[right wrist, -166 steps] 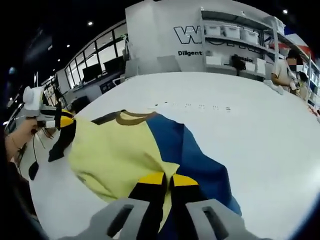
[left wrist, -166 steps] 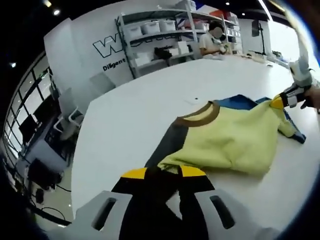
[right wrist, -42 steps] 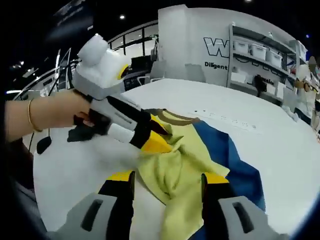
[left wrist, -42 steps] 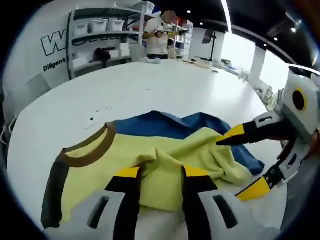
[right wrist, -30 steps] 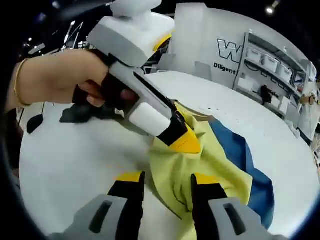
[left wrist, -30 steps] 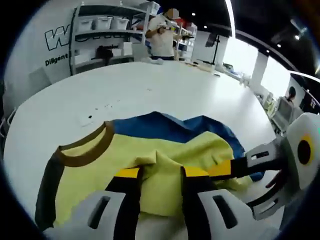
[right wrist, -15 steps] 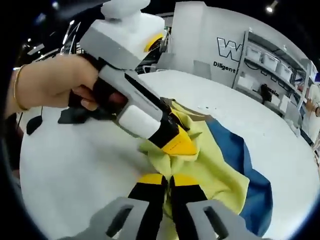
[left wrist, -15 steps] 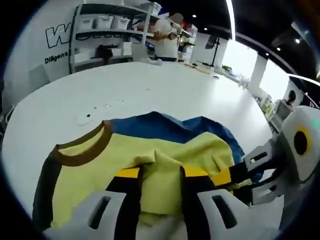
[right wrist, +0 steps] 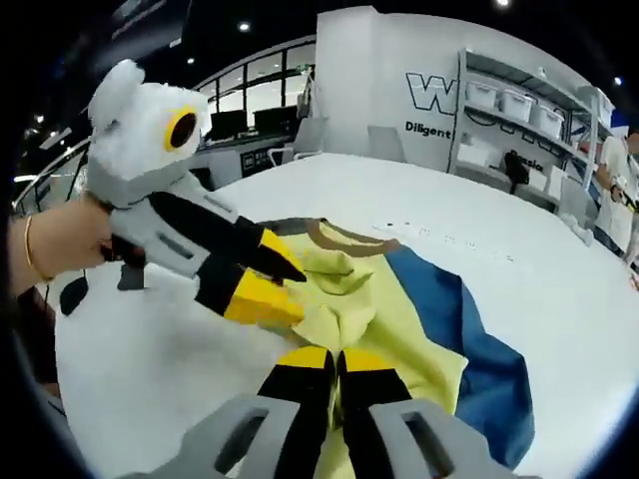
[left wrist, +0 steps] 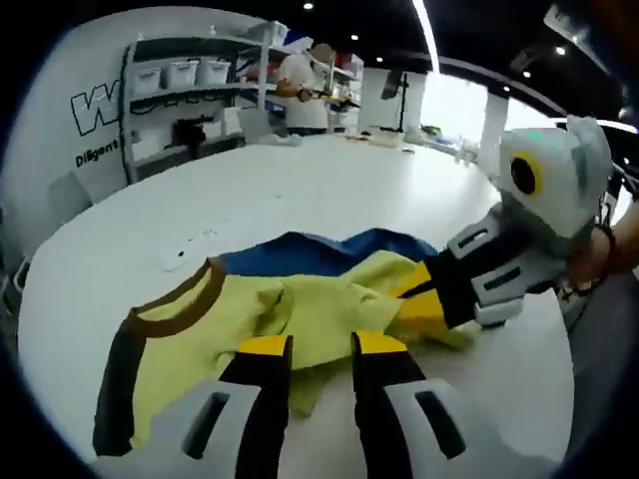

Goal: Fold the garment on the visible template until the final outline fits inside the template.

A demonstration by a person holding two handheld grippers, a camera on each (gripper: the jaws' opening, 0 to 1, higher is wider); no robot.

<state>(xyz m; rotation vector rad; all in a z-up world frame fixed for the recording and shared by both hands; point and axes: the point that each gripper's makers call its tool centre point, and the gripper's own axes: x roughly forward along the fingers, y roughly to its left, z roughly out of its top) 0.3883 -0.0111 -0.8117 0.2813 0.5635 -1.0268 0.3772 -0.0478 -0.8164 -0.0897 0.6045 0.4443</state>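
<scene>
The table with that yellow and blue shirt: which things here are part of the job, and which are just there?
Part of the job:
yellow and blue garment
left gripper
right gripper
white table

Just there:
shelves with white bins
person standing at the back

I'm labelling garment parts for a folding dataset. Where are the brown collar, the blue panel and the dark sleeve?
brown collar point(left wrist: 185, 304): left gripper view, on the curved neck band.
blue panel point(right wrist: 454, 324): right gripper view, on the flat blue cloth.
dark sleeve point(left wrist: 115, 384): left gripper view, on the dark strip at the garment's edge.
</scene>
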